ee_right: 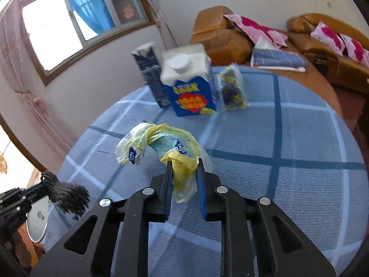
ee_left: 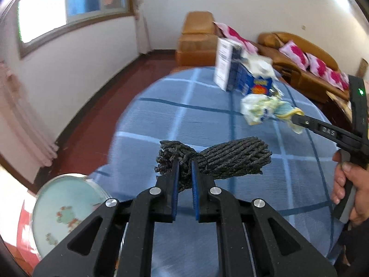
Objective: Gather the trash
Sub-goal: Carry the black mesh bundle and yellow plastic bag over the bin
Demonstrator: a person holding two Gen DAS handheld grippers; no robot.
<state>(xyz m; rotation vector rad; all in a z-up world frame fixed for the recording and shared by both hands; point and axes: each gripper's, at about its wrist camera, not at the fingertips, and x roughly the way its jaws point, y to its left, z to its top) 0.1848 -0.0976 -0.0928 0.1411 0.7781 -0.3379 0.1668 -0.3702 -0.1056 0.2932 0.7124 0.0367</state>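
The left hand-held gripper (ee_left: 184,173) is clamped on a dark cord bundle (ee_left: 221,159), held above the blue-checked counter (ee_left: 207,120). The right hand-held gripper (ee_right: 184,173) pinches a crumpled yellow bag (ee_right: 161,143), also above the counter. Farther back stand a blue carton (ee_right: 189,85), a dark box (ee_right: 150,76) and a wrapper (ee_right: 233,90).

Rope bundle (ee_left: 214,159): dark, your left gripper (ee_left: 184,161) pinches its waist.
Plastic bag (ee_right: 161,143): crumpled yellow-white (printed), hanging from your right gripper (ee_right: 184,164).
Carton (ee_right: 191,85): blue, upright.
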